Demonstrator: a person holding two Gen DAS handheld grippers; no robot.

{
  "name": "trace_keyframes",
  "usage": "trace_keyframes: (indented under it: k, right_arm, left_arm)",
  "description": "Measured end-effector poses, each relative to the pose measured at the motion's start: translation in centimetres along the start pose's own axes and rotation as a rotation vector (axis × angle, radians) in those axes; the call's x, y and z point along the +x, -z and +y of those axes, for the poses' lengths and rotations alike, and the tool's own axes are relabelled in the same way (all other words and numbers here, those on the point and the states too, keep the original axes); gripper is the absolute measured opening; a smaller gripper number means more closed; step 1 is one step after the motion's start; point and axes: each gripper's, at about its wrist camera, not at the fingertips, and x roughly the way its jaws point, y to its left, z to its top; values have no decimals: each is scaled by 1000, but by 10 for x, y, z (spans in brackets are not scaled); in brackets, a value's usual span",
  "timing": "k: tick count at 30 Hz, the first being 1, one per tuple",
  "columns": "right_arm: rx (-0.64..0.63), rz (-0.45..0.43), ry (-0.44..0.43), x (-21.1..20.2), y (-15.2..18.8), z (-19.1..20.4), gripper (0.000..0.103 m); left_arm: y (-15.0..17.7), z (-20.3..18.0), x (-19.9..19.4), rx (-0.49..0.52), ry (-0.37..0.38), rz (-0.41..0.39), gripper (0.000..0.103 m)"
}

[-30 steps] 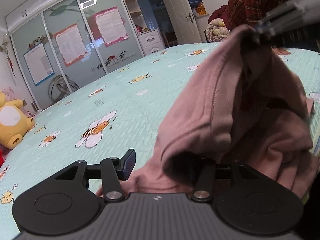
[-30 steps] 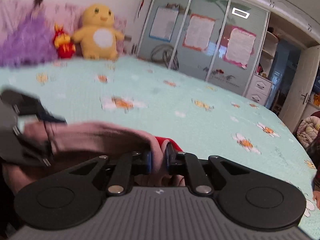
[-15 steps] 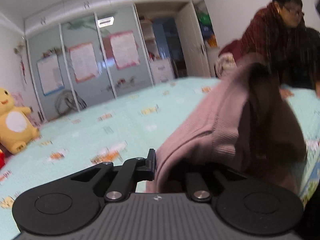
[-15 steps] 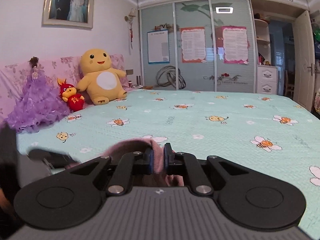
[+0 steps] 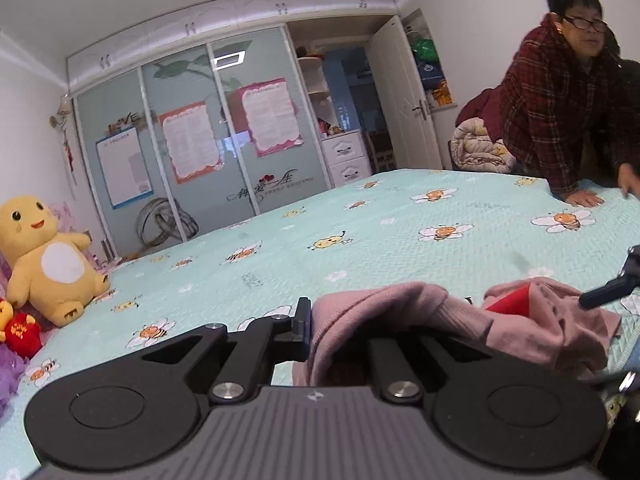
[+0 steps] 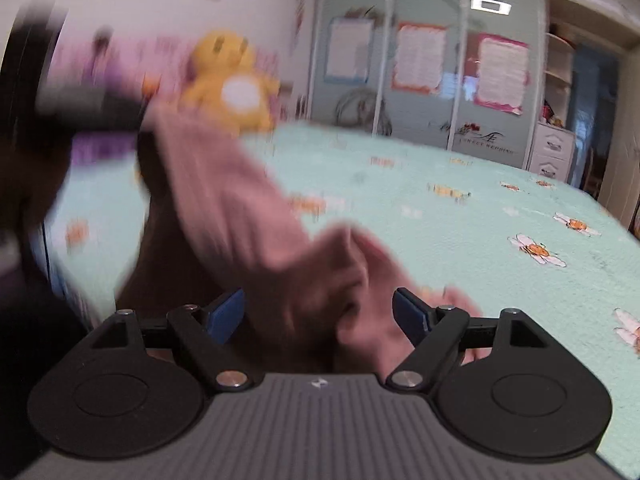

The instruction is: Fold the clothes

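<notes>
Fold clothes: early stage, judged from present layout. Pink garment (image 5: pixel 440 320) bunched and creased on the bed (image 5: pixel 360 232), toward the near edge; no flat panel, no completed fold visible. Left gripper (image 5: pixel 340 320): fabric draped over the jaws, right finger hidden, so grip state cannot be told. Right gripper (image 6: pixel 320 312): jaws spread wide, cloth lying loose between, nothing clamped; view blurred. Remaining: spreading flat, smoothing, all folds.
</notes>
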Motion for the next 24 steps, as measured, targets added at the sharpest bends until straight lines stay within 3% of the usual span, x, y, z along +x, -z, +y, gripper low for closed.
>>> trace_keyframes:
  k: [3,9,11,12,15,19,20,22,24]
  right_arm:
    - [-162,15,101,19,10,24,81]
    - [-360,73,203,66,13,43,78]
    - [-326,84,206,69,5,34,32]
    - [-286,72,211,65,-2,25,17]
    - [-126,-17,235,35,-32,-10,16]
    - [59,-164,194,-20,-64,-57,17]
    - [80,-160,183,-25,-63,-64,22]
    - [95,-103,180,-21,-53,-70,57]
    - [90,-41,214,-12,-32,-64,59]
  left_arm:
    - [-5,-2,-3,11,5,-8,9]
    - [-5,7,-9,-10,-7,-11,13]
    - [-3,11,-11,-9,-22,-11,13]
    - [-3,14,-12,-11,-30,-10,13]
    - [-4,23,-14,-47,-36,-18,14]
    - [-1,16,-6,-55,-23,-12,14]
    - [1,12,-1,-53,-13,-1,14]
    - [15,-1,13,-42,12,48,14]
    - [38,-12,24,-26,40,125,14]
